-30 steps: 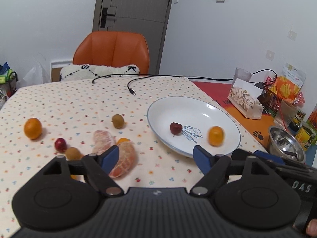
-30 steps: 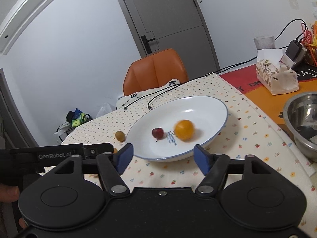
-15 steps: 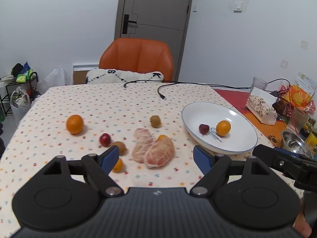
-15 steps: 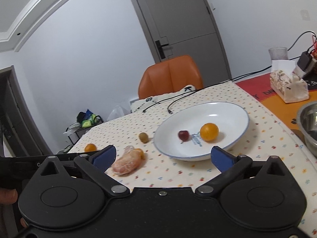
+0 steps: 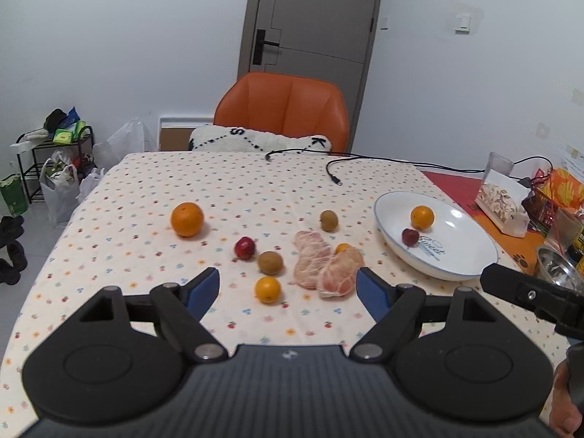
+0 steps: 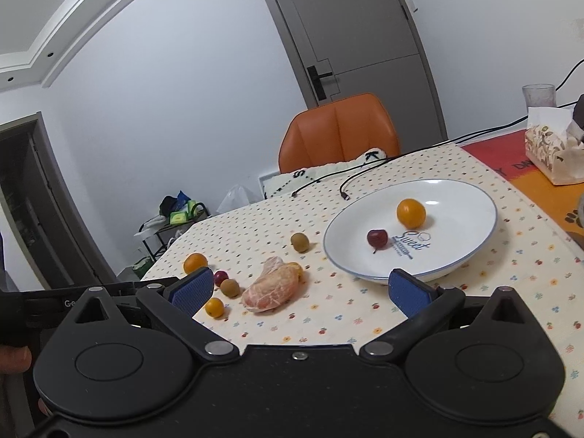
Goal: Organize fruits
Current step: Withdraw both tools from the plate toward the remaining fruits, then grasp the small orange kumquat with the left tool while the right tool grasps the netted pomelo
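Fruits partly sorted: small orange [image 5: 422,217] and dark red cherry-like fruit [image 5: 410,237] already in white blue-rimmed plate [image 5: 471,252] near counter's right edge. Six pieces left on dotted cloth at counter middle: large orange [image 5: 187,219], red fruit [image 5: 244,248], two brown kiwis [image 5: 270,262] [image 5: 328,219], small tangerine [image 5: 268,289], peeled pomelo segments [image 5: 328,264]. Left gripper [image 5: 288,286] wide open, nothing held, aimed at cluster. Right gripper [image 6: 297,290] fully spread, nothing held. Step judged: between placements. Next move calls for descent over one loose fruit, likely tangerine, then closure.

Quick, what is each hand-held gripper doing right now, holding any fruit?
Left hand-held gripper: open, holding nothing.
Right hand-held gripper: open wide, holding nothing.
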The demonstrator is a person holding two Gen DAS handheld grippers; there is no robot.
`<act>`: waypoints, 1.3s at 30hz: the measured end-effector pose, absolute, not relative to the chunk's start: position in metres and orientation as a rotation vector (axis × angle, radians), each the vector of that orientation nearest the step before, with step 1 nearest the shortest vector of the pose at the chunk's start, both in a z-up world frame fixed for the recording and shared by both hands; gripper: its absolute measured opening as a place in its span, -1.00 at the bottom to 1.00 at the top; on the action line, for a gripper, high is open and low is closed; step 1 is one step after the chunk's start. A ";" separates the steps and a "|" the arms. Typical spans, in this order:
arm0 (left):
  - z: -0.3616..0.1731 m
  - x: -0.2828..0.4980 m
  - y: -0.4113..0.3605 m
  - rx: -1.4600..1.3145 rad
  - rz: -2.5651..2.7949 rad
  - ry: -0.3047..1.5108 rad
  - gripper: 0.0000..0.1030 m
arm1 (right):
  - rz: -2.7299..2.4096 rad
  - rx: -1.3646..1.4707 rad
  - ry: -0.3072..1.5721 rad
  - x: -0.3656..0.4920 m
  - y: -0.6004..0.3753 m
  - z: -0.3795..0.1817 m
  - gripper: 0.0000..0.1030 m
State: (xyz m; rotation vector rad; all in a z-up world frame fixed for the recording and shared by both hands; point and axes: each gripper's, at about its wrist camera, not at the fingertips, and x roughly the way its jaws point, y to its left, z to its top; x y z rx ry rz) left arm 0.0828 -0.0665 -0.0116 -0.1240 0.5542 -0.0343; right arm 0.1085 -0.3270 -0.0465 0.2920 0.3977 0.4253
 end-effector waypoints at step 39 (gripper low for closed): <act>-0.066 0.143 -0.046 -0.222 -0.084 0.630 -0.11 | 0.523 0.258 0.572 0.167 -0.265 -0.081 0.51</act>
